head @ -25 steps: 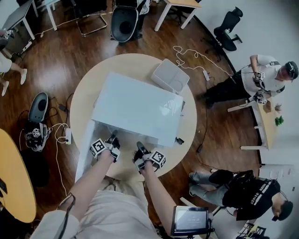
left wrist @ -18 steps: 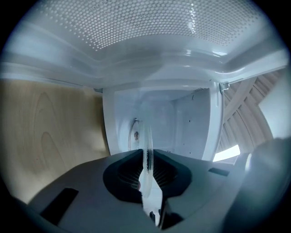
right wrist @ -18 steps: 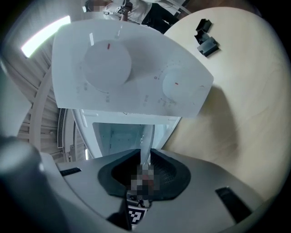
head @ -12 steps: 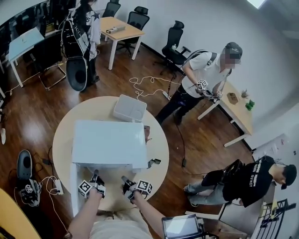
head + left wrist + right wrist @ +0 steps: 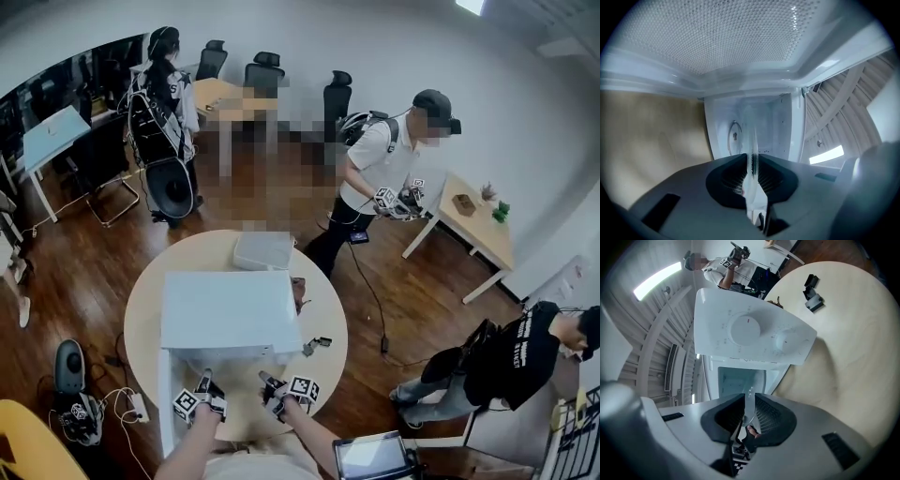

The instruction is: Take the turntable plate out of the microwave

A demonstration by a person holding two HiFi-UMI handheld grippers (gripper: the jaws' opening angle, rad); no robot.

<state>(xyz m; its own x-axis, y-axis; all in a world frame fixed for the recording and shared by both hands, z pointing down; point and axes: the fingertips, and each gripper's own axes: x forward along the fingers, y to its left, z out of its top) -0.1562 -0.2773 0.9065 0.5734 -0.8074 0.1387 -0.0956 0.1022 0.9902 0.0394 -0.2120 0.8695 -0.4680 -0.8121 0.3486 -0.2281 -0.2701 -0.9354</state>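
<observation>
The white microwave (image 5: pixel 230 314) stands on a round wooden table (image 5: pixel 328 309), with its door (image 5: pixel 167 398) swung open to the left. Both grippers sit just in front of its mouth. In the left gripper view the clear glass turntable plate (image 5: pixel 753 138) shows edge-on, and my left gripper (image 5: pixel 752 161) is shut on its rim. The empty white cavity (image 5: pixel 764 124) lies beyond. My right gripper (image 5: pixel 749 404) is shut on the same plate (image 5: pixel 750 394), below the control panel with its dial (image 5: pixel 747 329). In the head view the left gripper (image 5: pixel 202 398) and right gripper (image 5: pixel 281 392) are side by side, and the glass is hard to make out.
A white box (image 5: pixel 263 250) lies on the table behind the microwave, and a small dark object (image 5: pixel 319 344) to its right. The perforated door panel (image 5: pixel 717 37) hangs close over the left gripper. A tablet (image 5: pixel 372 457) is at my right. People stand around the room.
Both grippers have drawn back a little from the microwave's mouth toward me and risen, still holding the plate. The head view has tilted up, so more of the room shows.
</observation>
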